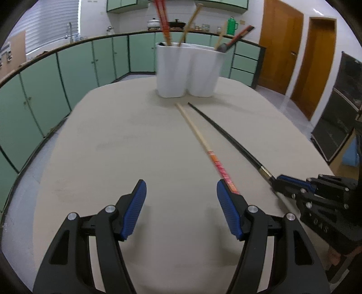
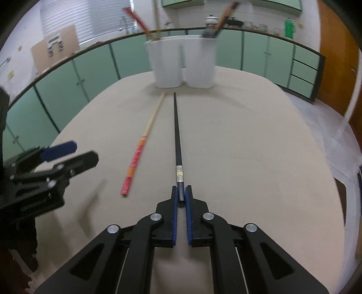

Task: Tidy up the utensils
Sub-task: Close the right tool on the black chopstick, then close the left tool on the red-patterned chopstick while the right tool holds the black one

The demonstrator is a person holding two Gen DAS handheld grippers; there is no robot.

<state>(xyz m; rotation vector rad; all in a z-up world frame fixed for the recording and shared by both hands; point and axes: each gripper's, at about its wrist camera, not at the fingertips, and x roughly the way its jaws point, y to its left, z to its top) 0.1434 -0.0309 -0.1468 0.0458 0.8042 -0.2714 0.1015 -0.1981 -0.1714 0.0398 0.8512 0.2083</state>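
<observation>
Already, several utensils stood in the white two-compartment ceramic holder at the far end of the beige oval table: red-handled chopsticks and a pale wooden stick in its left compartment, and a dark-headed utensil with a red handle in its right one. We judged that part of the sorting done.

Moving from the left, our left gripper hovered low over the table with its blue-padded fingers spread wide and nothing between them. Just beside its right finger lay the wooden chopstick with a red and orange patterned handle, flat on the table and pointing toward the holder, not yet picked up.

Further right lay the long black chopstick with a silver band, its tip near the holder's base. Our right gripper had closed narrowly on its butt end, so we took this one to be in hand.

Two pieces remained to be placed, as far as we could see.
</observation>
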